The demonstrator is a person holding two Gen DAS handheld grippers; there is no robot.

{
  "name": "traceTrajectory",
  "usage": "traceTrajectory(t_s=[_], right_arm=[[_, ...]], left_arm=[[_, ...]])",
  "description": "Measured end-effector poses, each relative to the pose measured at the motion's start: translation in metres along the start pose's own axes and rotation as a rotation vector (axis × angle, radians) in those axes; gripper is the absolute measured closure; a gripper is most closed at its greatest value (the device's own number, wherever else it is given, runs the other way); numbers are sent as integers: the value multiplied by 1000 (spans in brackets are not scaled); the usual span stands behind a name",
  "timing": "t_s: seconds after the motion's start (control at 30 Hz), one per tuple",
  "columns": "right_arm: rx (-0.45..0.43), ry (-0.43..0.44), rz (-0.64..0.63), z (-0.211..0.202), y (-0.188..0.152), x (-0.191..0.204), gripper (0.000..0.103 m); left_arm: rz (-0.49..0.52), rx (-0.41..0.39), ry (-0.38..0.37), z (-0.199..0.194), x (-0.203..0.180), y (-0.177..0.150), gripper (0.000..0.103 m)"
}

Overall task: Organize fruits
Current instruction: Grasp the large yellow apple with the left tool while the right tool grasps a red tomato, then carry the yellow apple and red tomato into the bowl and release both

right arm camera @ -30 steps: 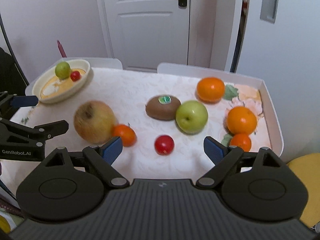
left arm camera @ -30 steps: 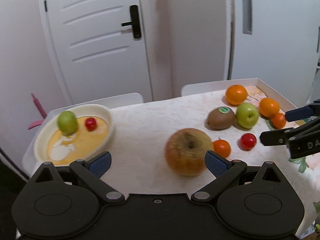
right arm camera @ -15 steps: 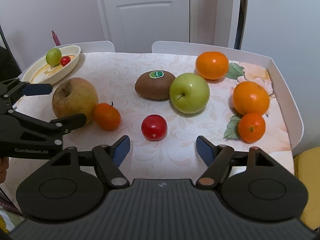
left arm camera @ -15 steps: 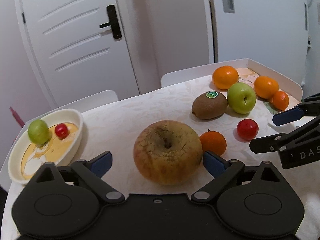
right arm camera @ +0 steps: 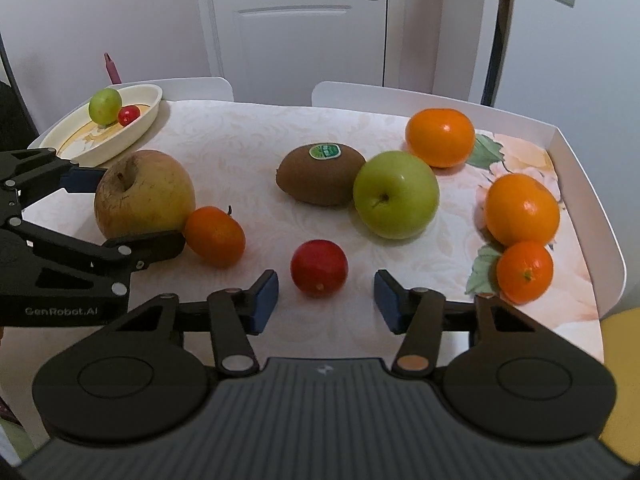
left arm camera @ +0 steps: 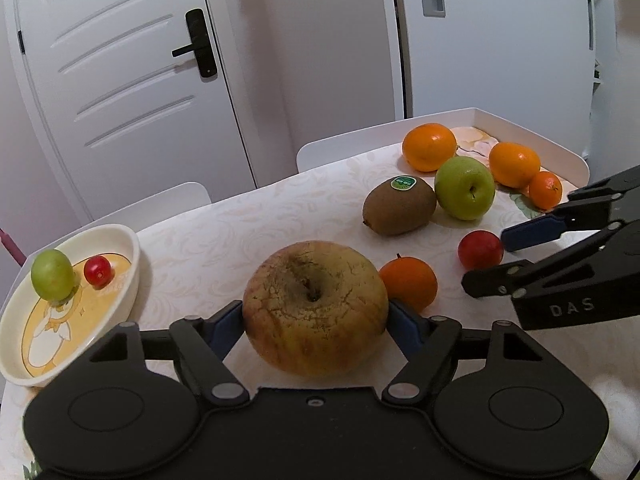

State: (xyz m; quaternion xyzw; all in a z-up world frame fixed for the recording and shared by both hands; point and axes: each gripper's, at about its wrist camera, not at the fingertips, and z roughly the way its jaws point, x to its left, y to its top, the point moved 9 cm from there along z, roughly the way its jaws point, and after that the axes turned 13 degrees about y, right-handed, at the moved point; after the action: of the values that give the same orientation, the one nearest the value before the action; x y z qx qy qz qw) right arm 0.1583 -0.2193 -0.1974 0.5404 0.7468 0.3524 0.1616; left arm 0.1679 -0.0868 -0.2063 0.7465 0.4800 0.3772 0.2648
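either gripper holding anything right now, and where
Left gripper pads flank the big yellow-brown apple at its sides, contact unclear. Right gripper is open, empty.

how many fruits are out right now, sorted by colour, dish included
orange: 4
green: 2
red: 2
brown kiwi: 1
yellow-brown apple: 1
total: 10
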Motion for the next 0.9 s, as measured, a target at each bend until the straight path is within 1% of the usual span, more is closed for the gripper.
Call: traceTrajectory(t_s=[0.03,0.07,0.1,0.17,0.47,0.67,0.9], right_arm=[[0,-1,-2,1,1,0,47],[0,-3,-6,3,2,1,51],[-1,-6,-9,3,3,1,52],[-3,-6,-13,5,5,1,57],[-7,-14,-14,5,7,3,58],[-19,-23,-17,-7,15,6,58],[-30,-35,-22,-20,35,22,58]], left_arm=[[0,2,-2,0,0,0,24],[-1,4,-3,0,0,1,24],[-3,6,-4,0,0,1,24],[-2,8,-1,0,1,0,24],[-7,24,20,-4,9,-4,24],[-59,31,42,-13,25,-6,24],[-103,18,62,-30,48,-1,24]])
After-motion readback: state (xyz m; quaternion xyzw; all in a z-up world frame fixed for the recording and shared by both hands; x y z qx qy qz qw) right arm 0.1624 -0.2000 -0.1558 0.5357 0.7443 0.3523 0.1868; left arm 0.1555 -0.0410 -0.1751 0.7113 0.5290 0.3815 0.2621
